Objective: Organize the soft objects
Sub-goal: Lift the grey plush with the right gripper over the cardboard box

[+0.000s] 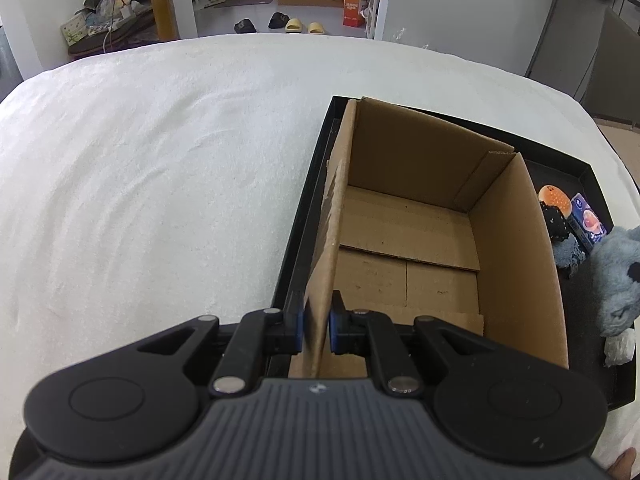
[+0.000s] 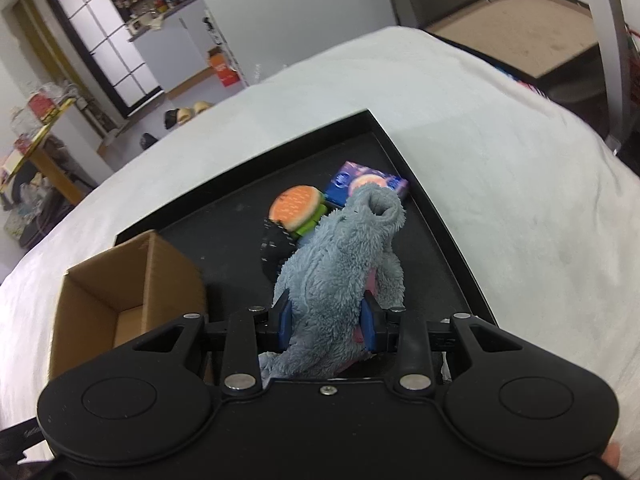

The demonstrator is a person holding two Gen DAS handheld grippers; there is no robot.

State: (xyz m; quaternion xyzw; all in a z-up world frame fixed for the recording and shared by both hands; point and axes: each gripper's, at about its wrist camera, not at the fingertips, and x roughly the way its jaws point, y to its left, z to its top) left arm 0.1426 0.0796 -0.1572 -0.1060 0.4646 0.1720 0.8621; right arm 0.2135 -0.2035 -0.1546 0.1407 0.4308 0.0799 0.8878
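An empty cardboard box [image 1: 404, 216] stands open inside a black tray [image 1: 304, 216] on a white bed. My left gripper [image 1: 316, 330] is shut on the box's near left wall, one blue pad on each side of it. My right gripper [image 2: 326, 326] is shut on a grey-blue plush toy [image 2: 344, 264], lifted a little above the tray [image 2: 432, 216]. The same plush toy [image 1: 616, 276] shows at the right edge of the left wrist view. A burger toy [image 2: 296, 208], a blue packet [image 2: 368, 182] and a black dotted soft item [image 2: 274, 250] lie in the tray beyond the plush.
The white bedcover [image 1: 140, 180] spreads wide to the left of the tray. The cardboard box [image 2: 120, 284] sits at the tray's left end in the right wrist view. Beyond the bed are slippers [image 1: 294, 25], a wooden table leg [image 1: 162, 0] and clutter on the floor.
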